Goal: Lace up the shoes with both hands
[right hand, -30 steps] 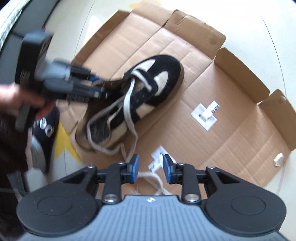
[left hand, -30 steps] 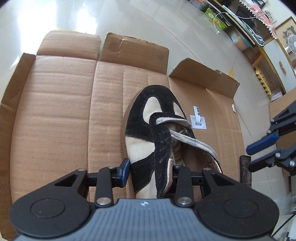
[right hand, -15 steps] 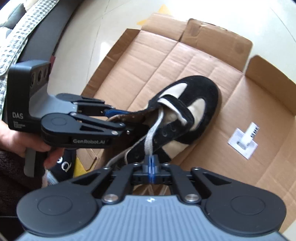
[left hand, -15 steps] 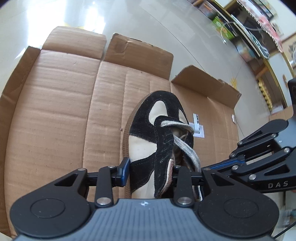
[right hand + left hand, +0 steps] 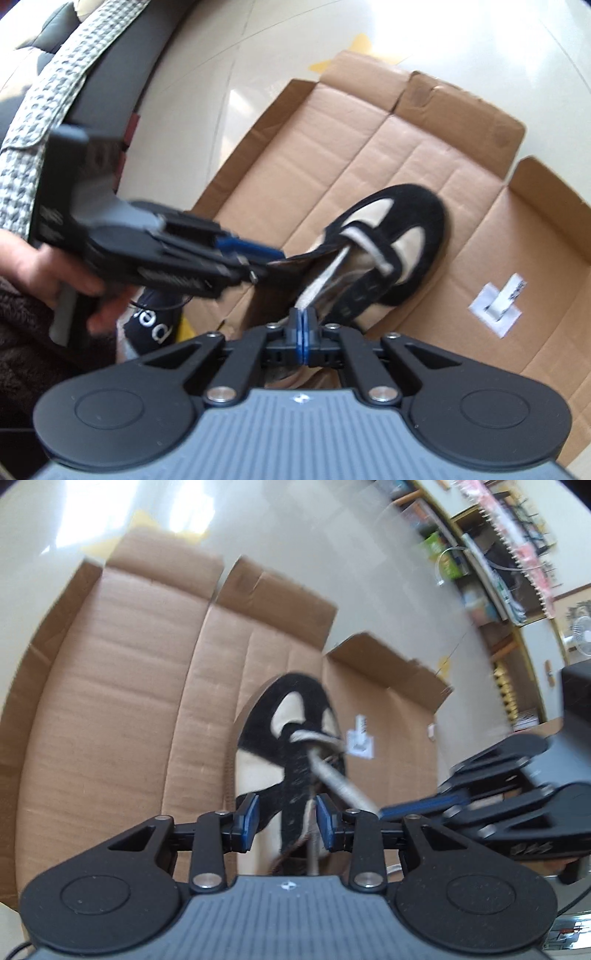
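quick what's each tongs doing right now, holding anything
Left tongs: closed on the side flap of the shoe.
Right tongs: shut on the lace, which runs taut to the shoe.

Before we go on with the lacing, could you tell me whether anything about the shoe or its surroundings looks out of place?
The shoe is barely laced: its lace crosses only near the toe, leaving most eyelets empty. One flap is pulled aside by the left gripper, and the right gripper pinches the lace taut. A white label lies loose on the cardboard.

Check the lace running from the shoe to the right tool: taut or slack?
Taut. The lace runs in a straight line from the shoe to the shut right tool.
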